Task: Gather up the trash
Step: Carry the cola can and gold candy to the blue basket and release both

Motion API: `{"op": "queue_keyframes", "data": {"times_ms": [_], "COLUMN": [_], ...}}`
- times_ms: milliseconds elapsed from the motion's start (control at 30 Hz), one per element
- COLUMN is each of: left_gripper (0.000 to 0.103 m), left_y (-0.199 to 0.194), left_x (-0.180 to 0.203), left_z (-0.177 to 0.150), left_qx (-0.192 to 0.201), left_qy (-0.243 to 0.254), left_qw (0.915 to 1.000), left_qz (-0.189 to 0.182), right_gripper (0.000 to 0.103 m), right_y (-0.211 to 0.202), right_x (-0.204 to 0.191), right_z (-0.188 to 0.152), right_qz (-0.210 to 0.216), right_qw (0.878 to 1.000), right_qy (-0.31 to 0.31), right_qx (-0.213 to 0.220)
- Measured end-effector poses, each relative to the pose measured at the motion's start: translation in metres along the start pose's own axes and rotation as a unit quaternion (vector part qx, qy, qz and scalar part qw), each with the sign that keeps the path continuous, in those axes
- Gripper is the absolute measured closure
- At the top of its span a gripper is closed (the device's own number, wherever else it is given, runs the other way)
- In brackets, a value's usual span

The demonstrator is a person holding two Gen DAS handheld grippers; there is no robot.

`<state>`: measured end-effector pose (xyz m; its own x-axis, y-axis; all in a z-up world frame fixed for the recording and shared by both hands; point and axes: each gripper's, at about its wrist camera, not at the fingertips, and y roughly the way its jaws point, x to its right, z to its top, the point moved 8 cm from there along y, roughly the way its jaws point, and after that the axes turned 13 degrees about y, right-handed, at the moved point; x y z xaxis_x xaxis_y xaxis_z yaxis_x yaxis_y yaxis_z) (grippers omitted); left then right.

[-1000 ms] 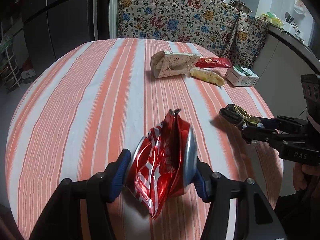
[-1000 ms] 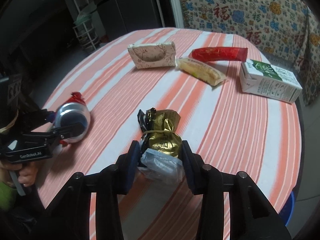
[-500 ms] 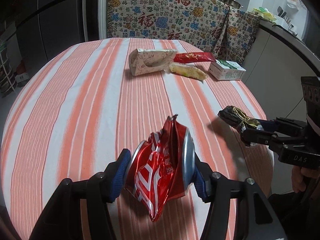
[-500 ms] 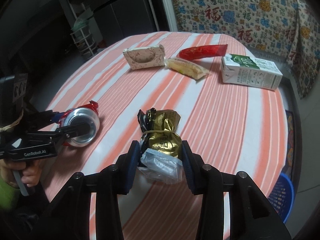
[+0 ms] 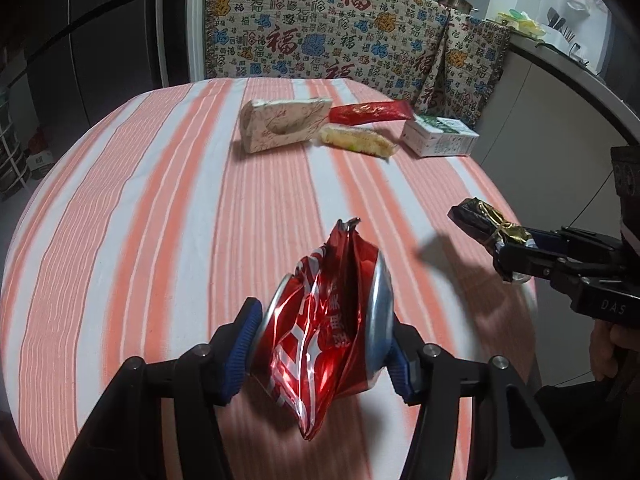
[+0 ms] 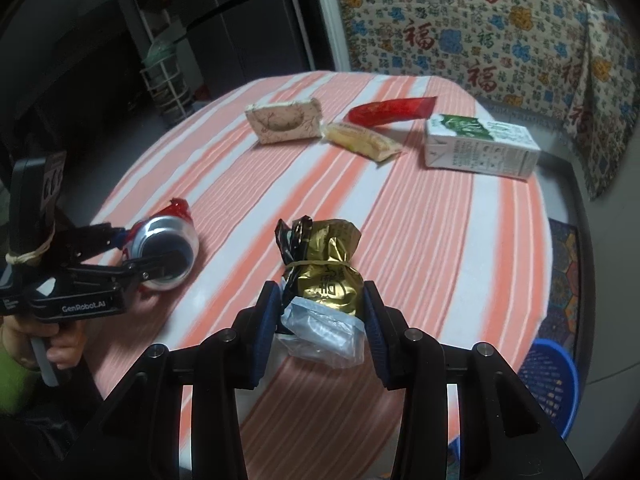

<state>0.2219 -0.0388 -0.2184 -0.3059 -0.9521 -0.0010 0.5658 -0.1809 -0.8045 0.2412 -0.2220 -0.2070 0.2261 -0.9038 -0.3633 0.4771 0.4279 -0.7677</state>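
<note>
Left wrist view: left hand-held gripper [image 5: 320, 344] clamping a crushed red can [image 5: 324, 328] by its two ends, holding it above the near edge of the striped surface [image 5: 160, 208]. Lying at the far side: a patterned tissue pack [image 5: 284, 124], a red wrapper [image 5: 372, 111] behind a yellow snack packet [image 5: 358, 142], and a milk carton [image 5: 440, 136] furthest right. Showing at the right edge, the right hand-held gripper [image 5: 516, 256] gripping a gold bag [image 5: 488, 226].

Right wrist view: right hand-held gripper [image 6: 320, 312] pinching the gold bag [image 6: 324, 268], tied with a rubber band, plus a clear plastic piece [image 6: 324, 330] under it, over the near part of the surface [image 6: 440, 248]. Appearing at the left, the left hand-held gripper [image 6: 160, 256] squeezing the can [image 6: 168, 252]. Sitting low at the right, beside the surface, a blue basket [image 6: 556, 380].
</note>
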Motion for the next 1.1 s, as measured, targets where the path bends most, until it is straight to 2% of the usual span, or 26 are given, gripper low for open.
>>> {"op": "queue_keyframes", "data": {"times_ms": [167,367,500,667,767,900,1100], "left_gripper": [0.045,0.045,0.045,0.045,0.045,0.045,0.044], "left_y": [0.002,0.014,0.032,0.061,0.081,0.11,0.141], "left_x": [0.037,0.12,0.184,0.259,0.297,0.325,0.347], "left_z": [0.022,0.059,0.08,0.096,0.101,0.102,0.096], "left_qx": [0.008,0.017,0.011,-0.002,-0.012,-0.028,-0.052], "left_qy": [0.014,0.067,0.104,0.144,0.164,0.171,0.168], "left_qw": [0.9994,0.9939,0.9858,0.973,0.9663,0.9621,0.9577], "left_qz": [-0.03,-0.086,-0.132,-0.18,-0.198,-0.211,-0.228], "right_gripper": [0.061,0.061,0.061,0.061,0.061,0.061,0.061], "right_y": [-0.019,-0.061,-0.085,-0.109,-0.116,-0.122,-0.124], "right_x": [0.032,0.108,0.165,0.236,0.265,0.295,0.313], "right_z": [0.006,0.005,-0.009,-0.03,-0.039,-0.05,-0.057], "right_qz": [-0.007,-0.05,-0.101,-0.161,-0.178,-0.188,-0.189], "right_qw": [0.999,0.99,0.98,0.961,0.951,0.941,0.933], "right_qy": [0.043,0.114,0.156,0.214,0.245,0.275,0.301], "right_qx": [0.022,0.059,0.07,0.069,0.062,0.055,0.051]}}
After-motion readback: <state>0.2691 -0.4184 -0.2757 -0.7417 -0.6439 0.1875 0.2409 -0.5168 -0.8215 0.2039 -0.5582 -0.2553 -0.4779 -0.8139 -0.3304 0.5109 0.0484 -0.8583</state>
